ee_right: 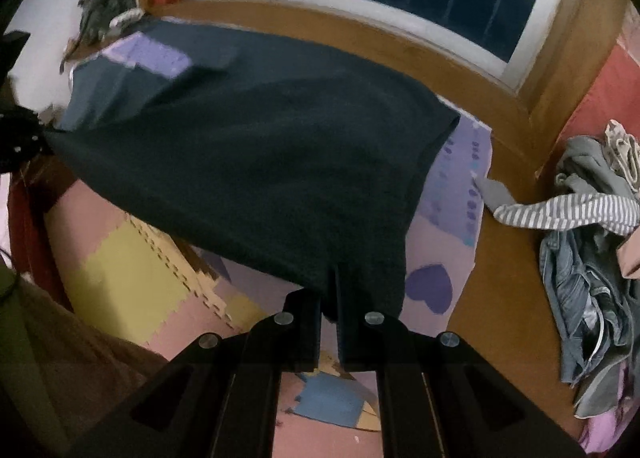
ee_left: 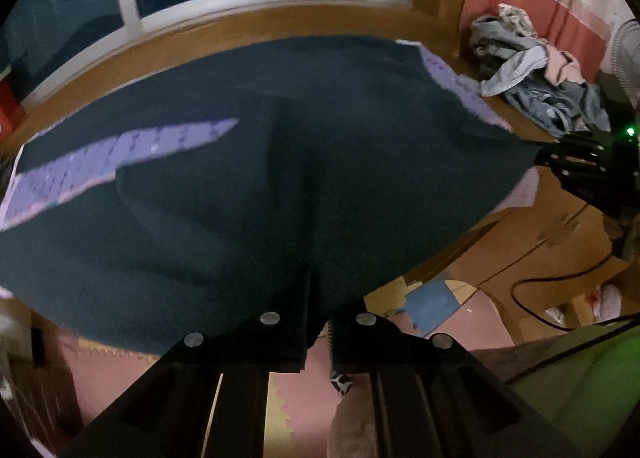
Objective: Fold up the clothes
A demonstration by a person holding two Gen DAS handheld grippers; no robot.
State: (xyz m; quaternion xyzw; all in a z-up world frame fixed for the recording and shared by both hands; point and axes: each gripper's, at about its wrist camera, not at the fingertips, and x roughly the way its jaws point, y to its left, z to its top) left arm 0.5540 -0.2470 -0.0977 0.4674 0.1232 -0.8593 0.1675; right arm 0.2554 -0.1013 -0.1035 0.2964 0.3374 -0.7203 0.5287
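We clamp the left gripper [ee_left: 318,290] on the near hem of the dark garment [ee_left: 280,162]. The garment hangs stretched above the purple sheet [ee_right: 464,178], and the right gripper [ee_right: 329,278] pinches its other corner; unfolded clothes [ee_right: 592,266] lie far right.

The dark teal garment [ee_left: 280,178] is hanging stretched out over the lilac printed sheet [ee_left: 120,154], its near hem lifted clear of that sheet and its far part lying on it. It is showing as a plain, matte, heavy cloth with no print, sagging in soft folds toward the middle. In the right wrist view the same garment [ee_right: 260,162] is draping off the near edge of the sheet [ee_right: 464,178], one straight side edge running down beside the sheet's heart pattern. A folded-over sleeve or flap is lying at the far left end, with a strip of the sheet showing across it.
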